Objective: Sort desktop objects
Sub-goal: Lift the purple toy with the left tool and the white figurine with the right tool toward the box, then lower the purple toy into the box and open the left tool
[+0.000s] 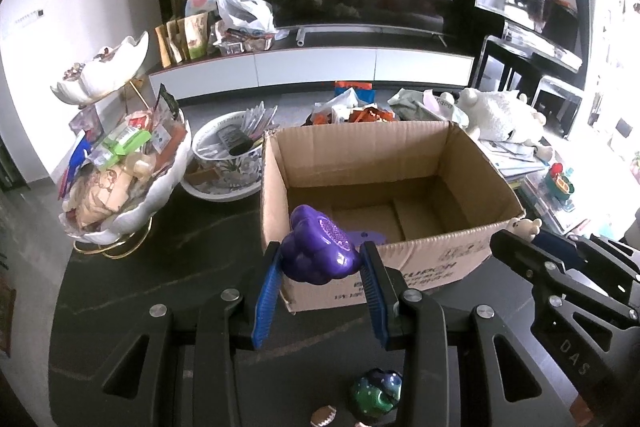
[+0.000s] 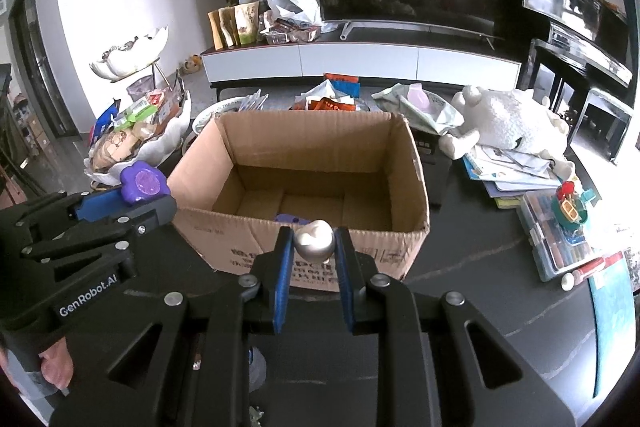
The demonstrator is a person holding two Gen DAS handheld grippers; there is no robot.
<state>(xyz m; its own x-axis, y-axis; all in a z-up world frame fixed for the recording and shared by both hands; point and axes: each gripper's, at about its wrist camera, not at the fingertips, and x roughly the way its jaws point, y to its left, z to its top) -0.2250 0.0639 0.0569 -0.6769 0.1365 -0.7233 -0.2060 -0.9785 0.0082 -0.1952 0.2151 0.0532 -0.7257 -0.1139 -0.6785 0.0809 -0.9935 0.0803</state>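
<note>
The left gripper (image 1: pixel 320 259) is closed on a purple flower-shaped toy (image 1: pixel 316 251), its blue pads pressing the toy's two sides, and holds it at the near left corner of the open cardboard box (image 1: pixel 472 163), above the rim. The right gripper (image 2: pixel 314 247) is squeezed tight on a small silver apple-shaped ball (image 2: pixel 315 239), held over the middle of the box's near wall. The box stands on the dark surface (image 1: pixel 140 287), with another purple item (image 2: pixel 289 218) lying on its bottom by the near wall. At the near edge of the surface, beneath the left gripper, lie a green and blue toy (image 1: pixel 376 395) and a tiny brown football (image 1: pixel 323 415). A white plush animal (image 2: pixel 512 123) rests on papers toward the right edge, well apart from the box
</note>
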